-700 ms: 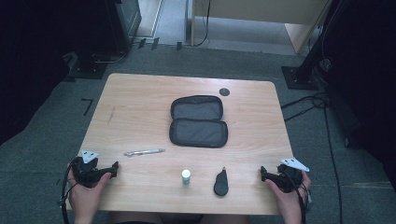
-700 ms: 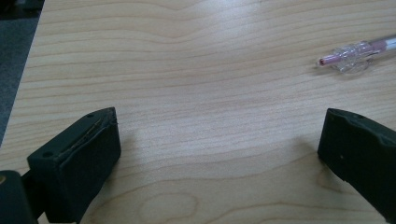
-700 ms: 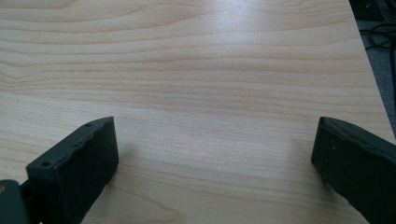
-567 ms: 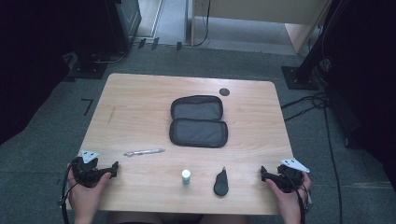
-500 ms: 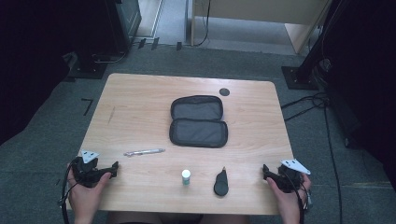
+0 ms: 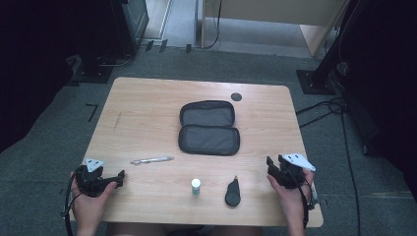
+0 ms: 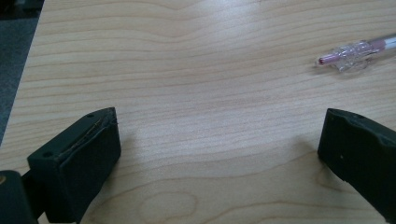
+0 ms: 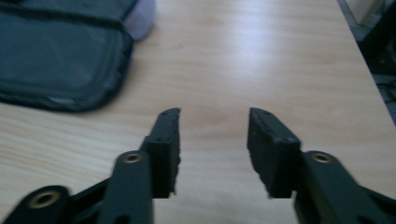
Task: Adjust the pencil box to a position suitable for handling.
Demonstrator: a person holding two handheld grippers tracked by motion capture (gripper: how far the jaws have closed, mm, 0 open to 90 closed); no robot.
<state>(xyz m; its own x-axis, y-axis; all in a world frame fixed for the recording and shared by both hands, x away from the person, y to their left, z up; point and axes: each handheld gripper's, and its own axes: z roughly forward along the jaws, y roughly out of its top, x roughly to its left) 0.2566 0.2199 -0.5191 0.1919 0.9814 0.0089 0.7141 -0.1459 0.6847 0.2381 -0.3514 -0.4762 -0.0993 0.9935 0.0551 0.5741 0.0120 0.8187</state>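
I had both grippers parked at the near edge of the table, nothing held. The left gripper had its jaws spread wide, bare wood between them in the left gripper view. The right gripper had its jaws partly parted, with only table between them in the right gripper view.

Things to handle, as I judged it: the pen, lying just ahead of the left jaws and off to their right side; the small white bottle and the black teardrop-shaped piece, both between the two grippers; and the open pouch, well ahead of both.

The likely step was a first reach, probably left gripper to pen. To do it well I'd have swung the jaws right so the barrel crossed the gap square, come down low, and closed on the middle of the barrel, not the clip end. The pen is thin and would roll, so a slow close would suit. The right jaws would need to spread more before taking the bottle.

View notes: the left gripper view showed the pen's clear barrel, pink inside and clip. From the high view it was a pale line. The right gripper view showed the pouch's edge ahead-left of the jaws. Bottle and black piece were plain in the high view.
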